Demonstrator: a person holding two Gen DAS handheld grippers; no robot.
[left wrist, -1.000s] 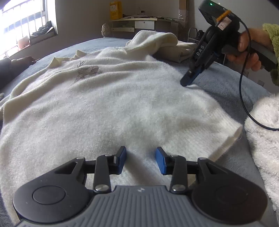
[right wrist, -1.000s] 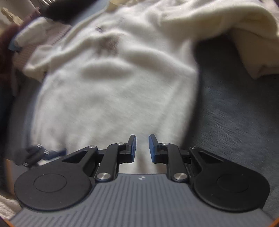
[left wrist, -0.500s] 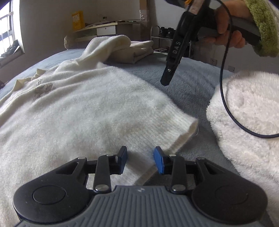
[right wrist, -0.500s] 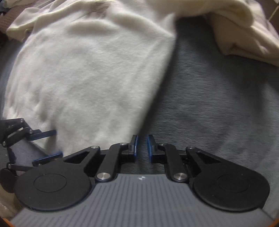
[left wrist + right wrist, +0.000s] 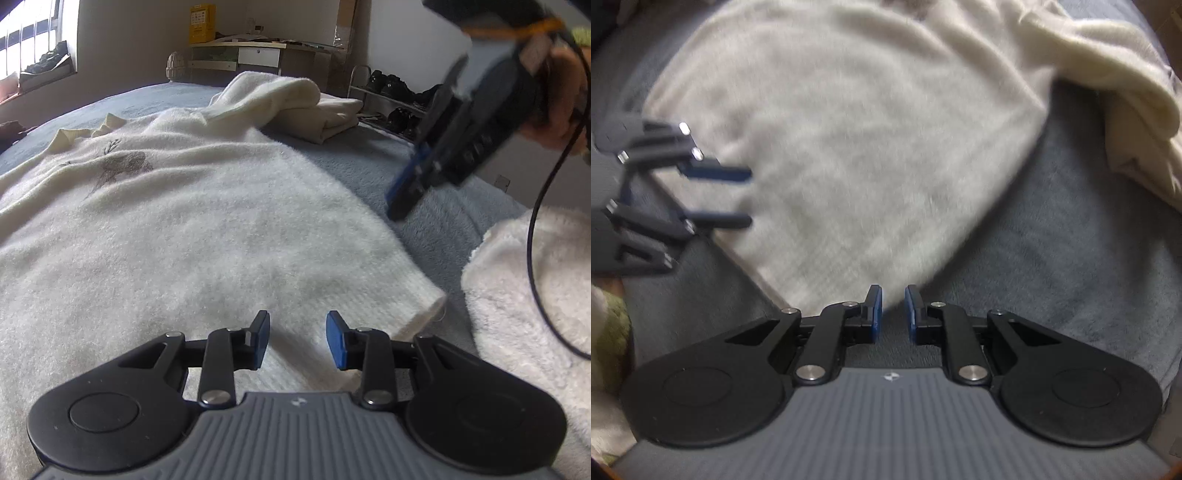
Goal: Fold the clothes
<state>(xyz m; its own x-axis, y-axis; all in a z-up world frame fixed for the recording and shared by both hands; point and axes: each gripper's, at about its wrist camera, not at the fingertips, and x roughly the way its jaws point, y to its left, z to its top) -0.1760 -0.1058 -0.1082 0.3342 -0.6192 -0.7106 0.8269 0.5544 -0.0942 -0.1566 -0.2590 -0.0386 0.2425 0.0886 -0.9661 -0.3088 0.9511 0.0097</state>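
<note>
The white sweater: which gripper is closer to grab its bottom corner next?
Probably the left gripper: it sits low over the white sweater hem, beside the corner. The right gripper hangs above the grey blanket, away from it.

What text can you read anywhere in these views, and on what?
Nothing reads clearly.
Yellow box on the desk: print too small.
Right claw housing: lettering and label blurred.
Left claw base: small white emblem, no letters.

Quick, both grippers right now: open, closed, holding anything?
Left gripper: open, empty, over the fluffy white sweater.
Right gripper: narrowly open, holding nothing.
</note>
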